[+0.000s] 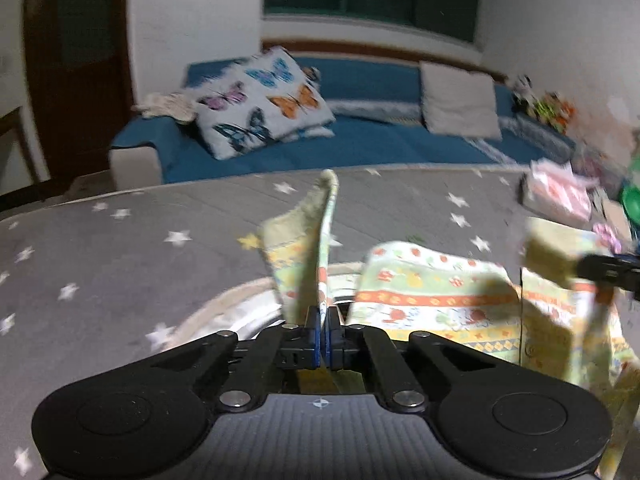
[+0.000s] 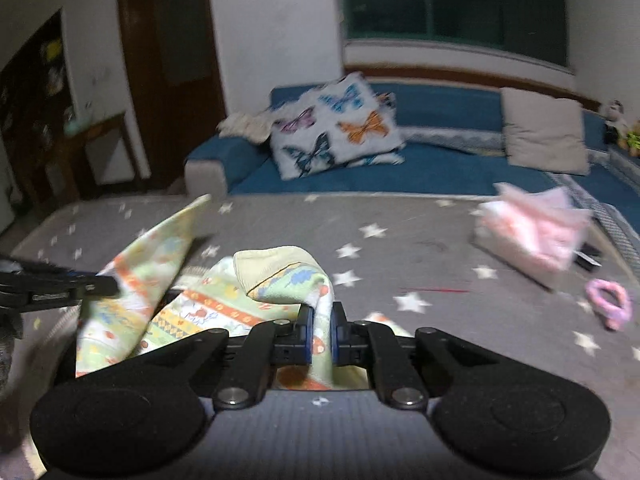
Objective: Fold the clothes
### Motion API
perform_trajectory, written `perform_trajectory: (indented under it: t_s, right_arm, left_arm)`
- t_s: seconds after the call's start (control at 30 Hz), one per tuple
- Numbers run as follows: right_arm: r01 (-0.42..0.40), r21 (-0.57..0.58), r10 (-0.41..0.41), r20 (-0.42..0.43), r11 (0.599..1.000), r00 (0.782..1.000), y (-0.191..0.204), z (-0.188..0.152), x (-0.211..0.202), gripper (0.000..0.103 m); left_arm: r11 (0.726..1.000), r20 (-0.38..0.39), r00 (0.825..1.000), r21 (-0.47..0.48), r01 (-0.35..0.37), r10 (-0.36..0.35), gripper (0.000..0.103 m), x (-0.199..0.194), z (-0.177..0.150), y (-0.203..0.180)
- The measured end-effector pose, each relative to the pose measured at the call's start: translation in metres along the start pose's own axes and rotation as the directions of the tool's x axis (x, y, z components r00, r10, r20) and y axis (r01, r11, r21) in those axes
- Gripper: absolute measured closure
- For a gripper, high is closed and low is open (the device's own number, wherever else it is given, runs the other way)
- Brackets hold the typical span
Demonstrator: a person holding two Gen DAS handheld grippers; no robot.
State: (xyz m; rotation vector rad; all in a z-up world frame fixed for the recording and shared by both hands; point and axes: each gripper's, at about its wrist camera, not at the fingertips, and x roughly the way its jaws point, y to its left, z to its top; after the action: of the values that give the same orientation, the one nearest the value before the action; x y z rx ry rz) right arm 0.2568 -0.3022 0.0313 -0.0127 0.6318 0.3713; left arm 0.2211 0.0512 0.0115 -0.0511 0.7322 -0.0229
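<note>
From the left wrist view, the left gripper (image 1: pixel 322 322) was clenched on an edge of a printed garment (image 1: pixel 432 292), pale green and yellow with orange bands. The pinched cloth stood up from between the blue pads as a narrow flap. The rest of the garment hung and spread to the right, above a grey mat (image 1: pixel 120 248) patterned with white stars. At the far right edge, the right gripper (image 1: pixel 600 270) came in from the side, holding another raised corner of the same cloth. Behind the mat stood a blue sofa (image 1: pixel 360 144) with a butterfly pillow (image 1: pixel 260 100).

From the right wrist view, the right gripper (image 2: pixel 320 320) was closed on a thick fold of the garment (image 2: pixel 224 308), with a cream cuff drooping over the fingers. At the left, the left gripper (image 2: pixel 96 286) held its corner lifted above the mat (image 2: pixel 420 248). A folded pink item (image 2: pixel 536 232) lay well apart to the right, and a small pink ring-shaped object (image 2: pixel 608 304) lay near it.

The step in hand appeared to be lifting the garment by two corners to straighten it or carry one edge over. The next move probably called for keeping both grips firm and level, then lowering the cloth flat onto the mat so the edges lined up.
</note>
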Motion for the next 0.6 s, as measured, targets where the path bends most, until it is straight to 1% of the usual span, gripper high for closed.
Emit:
perform_trajectory:
  t_s: [0.17,0.3,0.5,0.6]
  right_arm:
    - [0.03,0.087,-0.036,0.067,0.996,0.997,-0.027,-0.014,-0.06,0.096]
    - [0.054,0.161,-0.07,0.098,0.986,0.993,-0.05,-0.034,-0.101,0.096]
    - [0.098,0.253,-0.128,0.104,0.962,0.986,-0.076,-0.075,-0.151,0.096]
    - [0.14,0.289,-0.17,0.083,0.947,0.982,-0.087,-0.099,-0.171,0.096]
  left_arm:
    - [0.996,0.048,0.997,-0.07,-0.059,0.062,0.101,-0.042,-0.017,0.026]
    - [0.986,0.083,0.99,-0.128,-0.103,0.114,0.102,-0.076,-0.03,0.047]
    - [0.963,0.067,0.98,-0.213,-0.167,0.185,0.103,-0.124,-0.078,0.071]
    - [0.949,0.075,0.967,-0.225,-0.22,0.242,0.103,-0.148,-0.099,0.078]
